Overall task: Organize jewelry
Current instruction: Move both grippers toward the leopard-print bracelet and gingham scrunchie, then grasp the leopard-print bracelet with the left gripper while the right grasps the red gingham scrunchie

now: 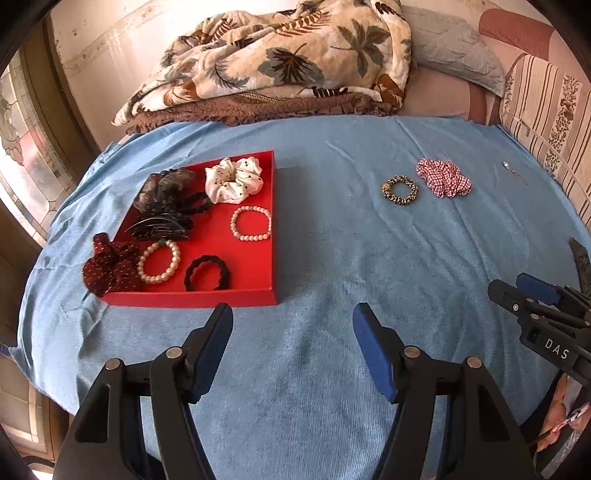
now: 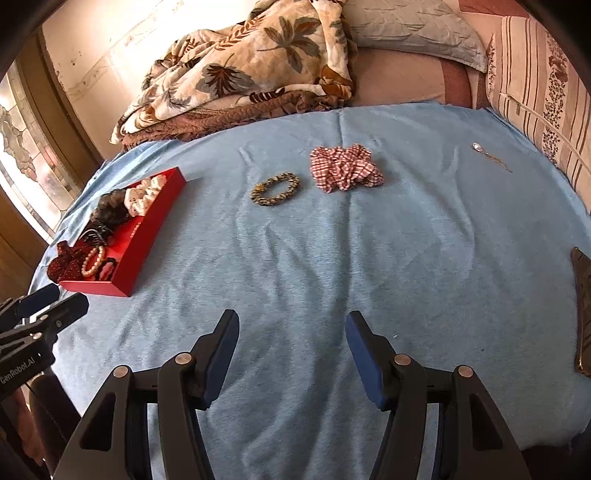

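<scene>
A red tray point(image 1: 275, 221) point(image 2: 147, 240) on the blue cloth holds a white scrunchie point(image 1: 234, 180), two pearl bracelets point(image 1: 251, 223), a black hair tie point(image 1: 207, 273), a black claw clip point(image 1: 159, 225) and a dark red scrunchie point(image 1: 110, 267). Loose on the cloth lie a gold-black beaded bracelet point(image 1: 400, 190) point(image 2: 275, 189), a red checked scrunchie point(image 1: 443, 177) point(image 2: 345, 168) and a small pendant on a chain point(image 2: 489, 155). My left gripper point(image 1: 291, 325) is open and empty just in front of the tray. My right gripper point(image 2: 291, 332) is open and empty, well short of the bracelet.
A leaf-print quilt point(image 1: 280, 59) and pillows point(image 2: 413, 26) lie piled at the back. A striped cushion point(image 2: 546, 92) is at the right. A dark brown object point(image 2: 583, 310) lies at the cloth's right edge. A window point(image 1: 22, 155) is on the left.
</scene>
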`<state>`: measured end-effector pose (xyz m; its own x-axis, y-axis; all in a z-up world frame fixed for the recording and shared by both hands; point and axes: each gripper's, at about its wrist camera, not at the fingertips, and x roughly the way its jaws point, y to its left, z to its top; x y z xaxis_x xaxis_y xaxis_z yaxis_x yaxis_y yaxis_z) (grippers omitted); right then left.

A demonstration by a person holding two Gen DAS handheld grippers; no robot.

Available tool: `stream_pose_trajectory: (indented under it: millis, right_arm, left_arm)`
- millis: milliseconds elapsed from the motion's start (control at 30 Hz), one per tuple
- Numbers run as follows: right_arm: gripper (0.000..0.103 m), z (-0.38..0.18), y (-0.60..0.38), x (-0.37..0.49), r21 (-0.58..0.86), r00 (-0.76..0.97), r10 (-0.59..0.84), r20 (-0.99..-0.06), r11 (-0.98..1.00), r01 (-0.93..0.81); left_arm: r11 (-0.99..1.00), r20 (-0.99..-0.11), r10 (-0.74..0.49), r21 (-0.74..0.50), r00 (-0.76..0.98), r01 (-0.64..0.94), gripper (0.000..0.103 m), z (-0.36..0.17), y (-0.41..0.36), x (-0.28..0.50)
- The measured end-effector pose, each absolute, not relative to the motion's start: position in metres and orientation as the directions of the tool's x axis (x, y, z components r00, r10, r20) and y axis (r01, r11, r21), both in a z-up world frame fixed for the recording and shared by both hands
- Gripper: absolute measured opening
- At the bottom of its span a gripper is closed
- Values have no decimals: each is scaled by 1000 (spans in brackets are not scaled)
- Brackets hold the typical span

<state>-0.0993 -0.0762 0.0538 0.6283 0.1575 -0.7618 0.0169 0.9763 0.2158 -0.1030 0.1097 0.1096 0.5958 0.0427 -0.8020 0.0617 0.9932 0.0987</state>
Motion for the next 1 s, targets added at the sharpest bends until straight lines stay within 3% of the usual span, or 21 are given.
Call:
stream_pose_trajectory:
  millis: [333, 567, 633, 700, 1000]
  right_arm:
    - [65, 53, -126, -55, 217, 655, 113, -747, 973, 79]
    - [70, 52, -151, 8, 251, 670, 127, -732, 963, 93]
    - [71, 50, -154, 25, 251, 672, 125, -730, 964, 93]
    - [71, 47, -156, 39, 250, 670, 125, -732, 964, 94]
    - [71, 27, -153, 85, 260, 644, 152, -750, 963, 76]
  left_arm:
    - [990, -821, -70, 14, 567, 143, 67, 107, 76, -13]
    - [969, -829, -198, -85, 523, 232, 67, 75, 35, 64]
    - [967, -835, -220, -117, 504, 228, 62, 63, 31, 83]
    - [965, -842, -234, -139, 486, 224, 49, 53, 28, 98]
    - [958, -841, -247, -136, 482, 253, 49, 29, 15, 117]
